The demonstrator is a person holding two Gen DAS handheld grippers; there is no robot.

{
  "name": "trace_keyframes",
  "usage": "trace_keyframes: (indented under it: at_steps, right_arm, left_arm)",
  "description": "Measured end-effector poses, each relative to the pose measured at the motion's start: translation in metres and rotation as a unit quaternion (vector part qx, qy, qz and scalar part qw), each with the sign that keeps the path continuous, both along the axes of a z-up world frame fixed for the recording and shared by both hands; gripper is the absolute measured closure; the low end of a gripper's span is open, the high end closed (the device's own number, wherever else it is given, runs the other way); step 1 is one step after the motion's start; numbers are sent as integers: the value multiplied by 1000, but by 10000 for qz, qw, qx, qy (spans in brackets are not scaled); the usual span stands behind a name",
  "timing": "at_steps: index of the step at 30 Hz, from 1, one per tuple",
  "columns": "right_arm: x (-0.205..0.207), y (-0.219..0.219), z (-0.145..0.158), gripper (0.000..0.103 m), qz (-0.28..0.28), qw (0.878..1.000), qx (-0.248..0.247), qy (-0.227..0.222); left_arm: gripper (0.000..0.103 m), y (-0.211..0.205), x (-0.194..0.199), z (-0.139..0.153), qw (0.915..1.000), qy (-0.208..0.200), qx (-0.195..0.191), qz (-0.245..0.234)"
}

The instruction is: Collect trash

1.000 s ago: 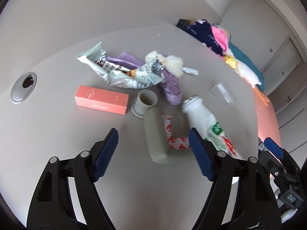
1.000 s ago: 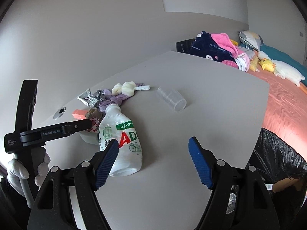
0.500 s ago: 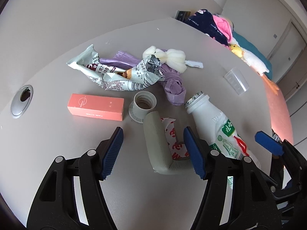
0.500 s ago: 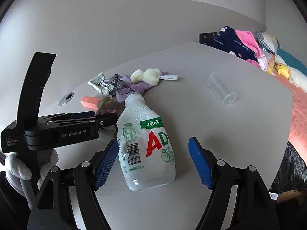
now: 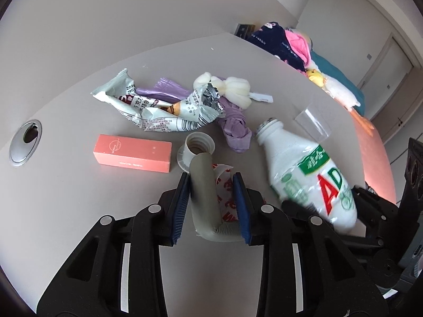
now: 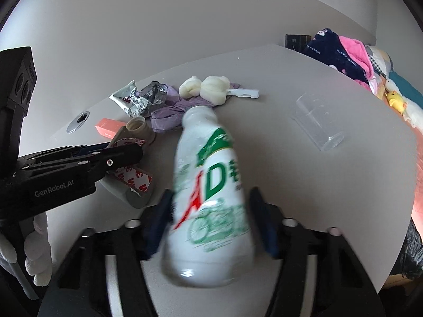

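Left gripper (image 5: 212,206) just closed, pads clamped on grey folded wrapper (image 5: 205,192) lying on worktop (image 5: 79,206). Right gripper (image 6: 211,219) just closed around white bottle (image 6: 208,200); contact blurred, pad pressure not confirmable.

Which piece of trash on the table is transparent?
The plastic cup. It lies on its side, apart from the heap, and the table shows through it; the bottle, wrapper and pink box are all opaque.

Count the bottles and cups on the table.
3. A white plastic bottle lies between the right hand-held gripper's pads; a clear plastic cup lies on its side farther right; a small beige ribbed cup stands beside the pink box.
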State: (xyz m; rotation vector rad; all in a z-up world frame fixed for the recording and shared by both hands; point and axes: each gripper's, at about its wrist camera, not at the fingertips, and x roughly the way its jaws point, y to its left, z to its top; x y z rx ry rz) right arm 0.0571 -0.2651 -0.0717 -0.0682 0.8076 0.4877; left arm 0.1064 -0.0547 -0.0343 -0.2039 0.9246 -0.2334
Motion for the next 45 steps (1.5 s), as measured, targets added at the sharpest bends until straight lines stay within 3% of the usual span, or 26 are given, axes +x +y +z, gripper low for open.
trace_keyframes:
  at_steps: [16,25,45]
  right_arm:
    - [-27,-44,33,67,-324,9956,764,-439]
    - [-44,-81,48,67,-670,9925,741,-702]
    - [-74,-166,54,67,-1463,9812,875,-900]
  left_arm:
    - [70,-12,-8,18,9994,-250,-93,-239]
    - [70,-37,-16,28,9985,-320,-196,-408]
    - [70,-124,-31,47,9903,-463,-197,-1297]
